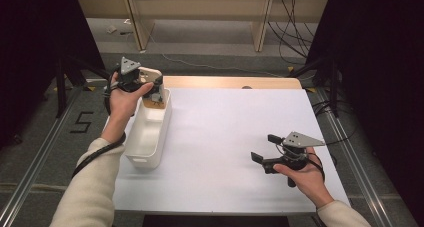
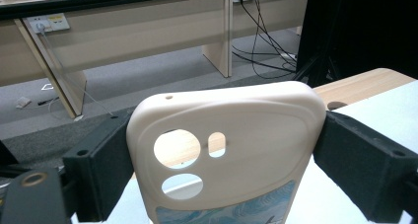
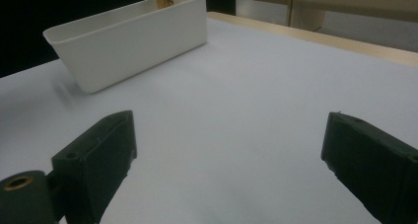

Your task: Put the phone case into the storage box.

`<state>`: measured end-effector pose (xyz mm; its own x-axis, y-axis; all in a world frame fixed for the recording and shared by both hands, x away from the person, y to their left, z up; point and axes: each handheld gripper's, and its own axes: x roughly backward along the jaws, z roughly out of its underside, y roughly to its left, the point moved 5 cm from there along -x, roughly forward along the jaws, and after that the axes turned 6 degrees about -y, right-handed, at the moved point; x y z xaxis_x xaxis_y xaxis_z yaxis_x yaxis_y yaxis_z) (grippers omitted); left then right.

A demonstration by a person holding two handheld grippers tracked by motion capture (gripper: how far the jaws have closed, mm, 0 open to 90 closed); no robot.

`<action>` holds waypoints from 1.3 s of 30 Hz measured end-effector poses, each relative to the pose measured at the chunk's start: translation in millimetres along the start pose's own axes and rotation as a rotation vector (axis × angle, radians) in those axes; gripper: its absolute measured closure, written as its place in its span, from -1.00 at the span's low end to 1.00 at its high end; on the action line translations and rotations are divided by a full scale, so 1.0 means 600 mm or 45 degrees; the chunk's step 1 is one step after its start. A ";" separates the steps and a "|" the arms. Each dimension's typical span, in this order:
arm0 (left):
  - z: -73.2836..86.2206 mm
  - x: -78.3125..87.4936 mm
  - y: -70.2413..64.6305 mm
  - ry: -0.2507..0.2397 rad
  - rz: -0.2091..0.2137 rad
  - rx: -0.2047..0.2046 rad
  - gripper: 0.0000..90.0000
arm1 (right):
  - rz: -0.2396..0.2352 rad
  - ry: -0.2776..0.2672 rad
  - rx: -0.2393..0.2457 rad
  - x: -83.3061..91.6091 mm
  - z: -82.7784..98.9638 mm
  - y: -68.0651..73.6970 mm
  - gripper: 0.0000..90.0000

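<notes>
Two grippers in play, one loaded. Left gripper (image 1: 150, 84) sits at the far left of the table (image 1: 235, 137), clamped across the short sides of a cream phone case (image 2: 224, 155); jaws press on both edges, camera cut-outs face the gripper camera. Case stands roughly upright, long axis running down toward the white bin (image 1: 148, 132), its lower end at or just inside the bin's far end — can't tell if it touches the wall or floor. Bin's long axis runs away from the person, so the case goes in end-first at the far end. Likely next move: lower, then release. Right gripper (image 1: 263, 148) rests well apart at the near right, jaws wide, nothing between them, aimed across bare table toward the bin. Left hand is clearly the nearer one.
</notes>
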<state>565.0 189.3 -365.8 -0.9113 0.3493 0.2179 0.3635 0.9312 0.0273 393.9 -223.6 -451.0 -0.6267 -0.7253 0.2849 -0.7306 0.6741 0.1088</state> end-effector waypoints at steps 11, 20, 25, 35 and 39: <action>-0.002 -0.006 0.001 0.004 -0.003 0.001 -0.76 | -0.001 -0.001 0.002 0.000 0.000 0.000 -0.83; 0.004 -0.012 0.005 0.019 -0.012 0.009 -0.76 | 0.000 -0.001 0.000 0.000 0.000 -0.001 -0.83; 0.003 -0.014 0.007 0.025 -0.015 0.011 -0.76 | 0.000 -0.002 0.002 0.000 -0.001 0.000 -0.83; 0.008 -0.021 0.010 0.039 -0.028 0.019 -0.76 | 0.000 0.000 0.001 0.000 0.000 0.000 -0.83; 0.010 -0.023 0.010 0.044 -0.031 0.018 -0.76 | -0.002 0.000 0.000 0.000 0.000 0.000 -0.83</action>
<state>578.8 190.7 -374.8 -0.9126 0.3230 0.2508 0.3382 0.9409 0.0189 394.0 -223.7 -451.1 -0.6258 -0.7261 0.2848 -0.7314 0.6732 0.1090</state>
